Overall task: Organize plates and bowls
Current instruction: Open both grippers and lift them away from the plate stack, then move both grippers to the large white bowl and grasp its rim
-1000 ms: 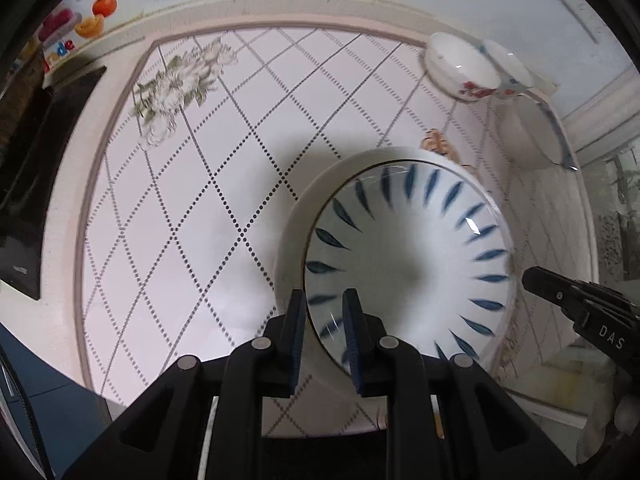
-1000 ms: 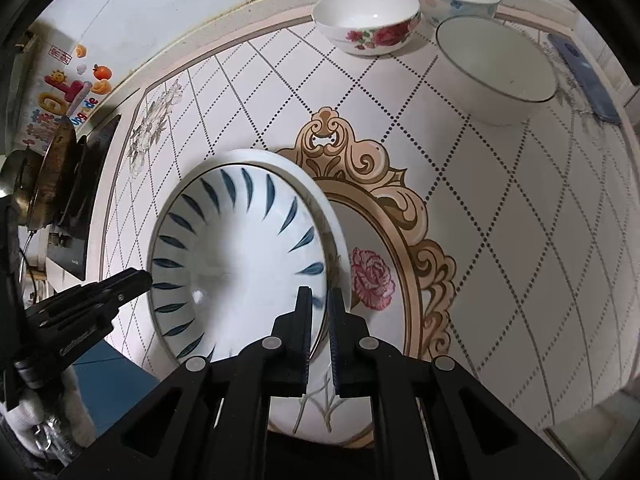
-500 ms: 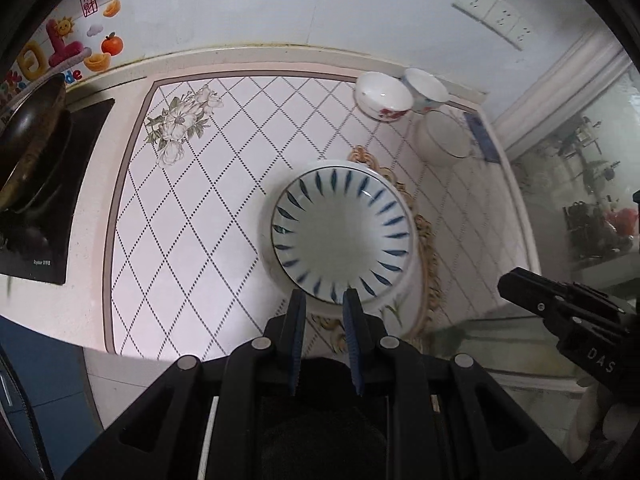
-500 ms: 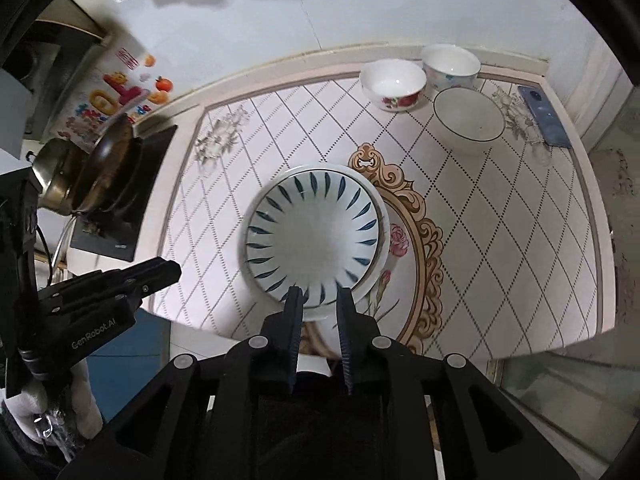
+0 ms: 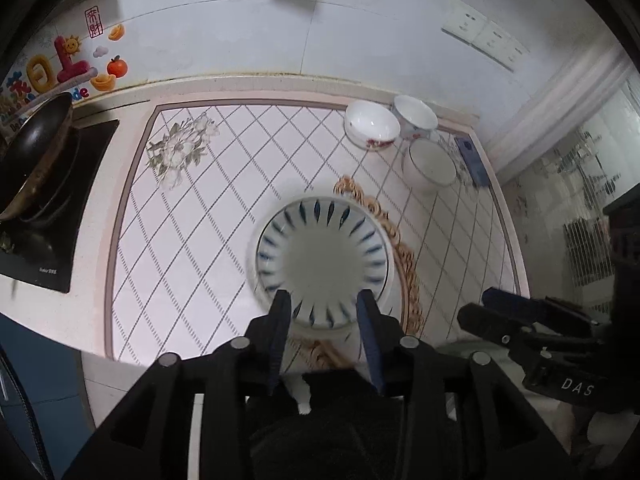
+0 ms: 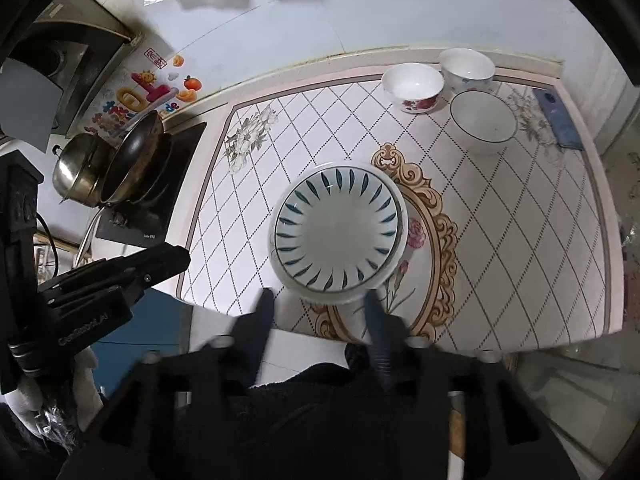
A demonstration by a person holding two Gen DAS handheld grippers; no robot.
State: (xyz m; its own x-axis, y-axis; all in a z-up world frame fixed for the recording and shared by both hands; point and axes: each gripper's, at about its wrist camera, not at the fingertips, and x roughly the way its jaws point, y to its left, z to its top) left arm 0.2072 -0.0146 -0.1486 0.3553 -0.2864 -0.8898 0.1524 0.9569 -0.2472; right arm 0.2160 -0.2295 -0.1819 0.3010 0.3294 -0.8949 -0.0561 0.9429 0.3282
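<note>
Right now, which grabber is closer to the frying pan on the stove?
Left. The left gripper hovers just in front of the frying pan; the right gripper hangs farther along, in front of the blue-patterned plate. Both are opening, nothing between their jaws.

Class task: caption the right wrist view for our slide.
Open right gripper above blue-leaf-patterned white plate on tiled counter; three white bowls behind.

We counted one blue-leaf plate (image 6: 338, 236) just ahead of jaws, stacked on one white plate (image 6: 403, 216) beneath it. We counted three bowls far ahead, right of jaws: rose bowl (image 6: 413, 87), blue-flecked bowl (image 6: 467, 69), dark-rimmed bowl (image 6: 483, 121). One phone (image 6: 557, 117) lay farther right. Left of jaws: one wok (image 6: 134, 162), one steel pot (image 6: 78, 174), one cooktop (image 6: 160, 184). We counted two grippers: left gripper (image 5: 324, 308), right gripper (image 6: 318, 308).
</note>
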